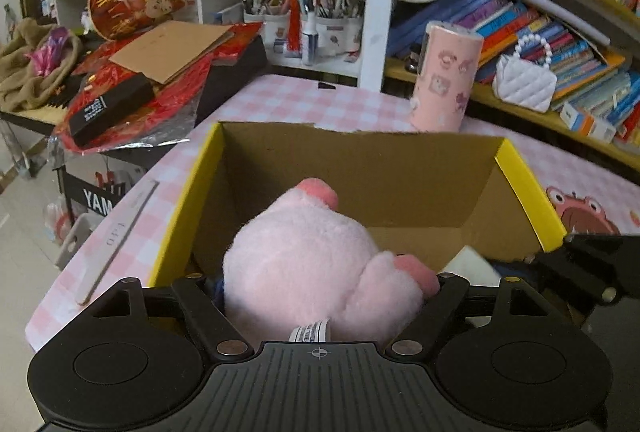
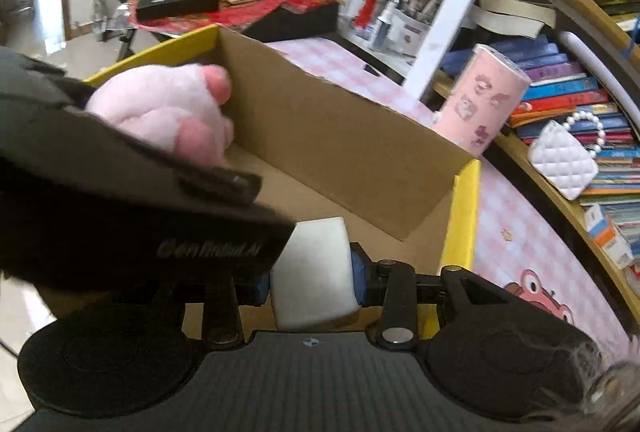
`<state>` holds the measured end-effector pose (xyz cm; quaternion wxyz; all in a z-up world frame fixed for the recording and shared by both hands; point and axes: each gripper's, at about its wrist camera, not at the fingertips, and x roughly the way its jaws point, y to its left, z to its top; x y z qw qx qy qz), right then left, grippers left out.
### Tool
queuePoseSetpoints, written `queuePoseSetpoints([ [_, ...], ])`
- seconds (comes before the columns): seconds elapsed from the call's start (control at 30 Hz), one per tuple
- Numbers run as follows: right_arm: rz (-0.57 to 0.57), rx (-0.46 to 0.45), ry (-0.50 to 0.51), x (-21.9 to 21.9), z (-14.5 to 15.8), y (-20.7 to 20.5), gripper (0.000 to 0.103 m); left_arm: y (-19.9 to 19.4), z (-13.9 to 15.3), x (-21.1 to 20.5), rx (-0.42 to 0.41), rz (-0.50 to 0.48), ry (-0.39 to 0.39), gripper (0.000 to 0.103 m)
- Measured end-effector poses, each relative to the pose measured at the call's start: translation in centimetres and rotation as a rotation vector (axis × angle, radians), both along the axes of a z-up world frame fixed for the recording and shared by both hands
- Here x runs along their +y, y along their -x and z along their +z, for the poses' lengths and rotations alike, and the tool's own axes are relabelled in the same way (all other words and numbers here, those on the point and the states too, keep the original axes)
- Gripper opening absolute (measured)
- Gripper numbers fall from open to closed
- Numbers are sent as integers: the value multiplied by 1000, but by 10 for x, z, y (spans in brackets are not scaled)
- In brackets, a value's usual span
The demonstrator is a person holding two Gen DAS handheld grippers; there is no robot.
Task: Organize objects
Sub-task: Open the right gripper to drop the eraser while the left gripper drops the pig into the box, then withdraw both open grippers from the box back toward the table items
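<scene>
An open cardboard box (image 1: 360, 140) with yellow outer sides stands on the pink checked table. My left gripper (image 1: 320, 276) hangs over the box's near end, shut on a pink plush toy (image 1: 304, 248) that fills the gap between its jaws and hides the fingertips. In the right wrist view the plush toy (image 2: 168, 108) dangles inside the box (image 2: 340, 112) beyond the left gripper's black body (image 2: 120, 200). My right gripper (image 2: 312, 272) is shut on a white block (image 2: 312, 264) between its blue pads, low over the box's near right corner. The white block (image 1: 468, 264) also shows beside the plush.
A pink printed canister (image 1: 446, 80) stands behind the box. Shelves of books and a white quilted purse (image 1: 524, 80) line the right. A long grey strip (image 1: 116, 240) lies on the tablecloth left of the box. A keyboard piled with red wrapping and cardboard (image 1: 160, 72) sits far left.
</scene>
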<state>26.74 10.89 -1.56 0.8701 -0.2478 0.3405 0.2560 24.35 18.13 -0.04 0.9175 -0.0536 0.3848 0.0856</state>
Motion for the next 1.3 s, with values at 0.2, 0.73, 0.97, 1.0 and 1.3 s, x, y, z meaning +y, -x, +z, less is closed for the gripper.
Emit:
queuePoseSetpoints([
  [0.2, -7, -102, -107, -13, 20, 19, 68, 21, 25, -1, -68, 7, 29, 94],
  [0.73, -197, -178, -315, -67, 61, 128, 66, 144, 72, -1, -302, -25, 25, 102],
  [0.97, -278, -157, -303, -83, 40, 198, 67, 205, 48, -6, -233, -14, 29, 102],
  [1.0, -291, -150, -302, -85, 36, 208, 67, 213, 44, -7, -227, -13, 35, 102],
  [1.3, -437, -119, -261, -104, 6, 281, 67, 262, 18, -28, -179, -23, 11, 102],
])
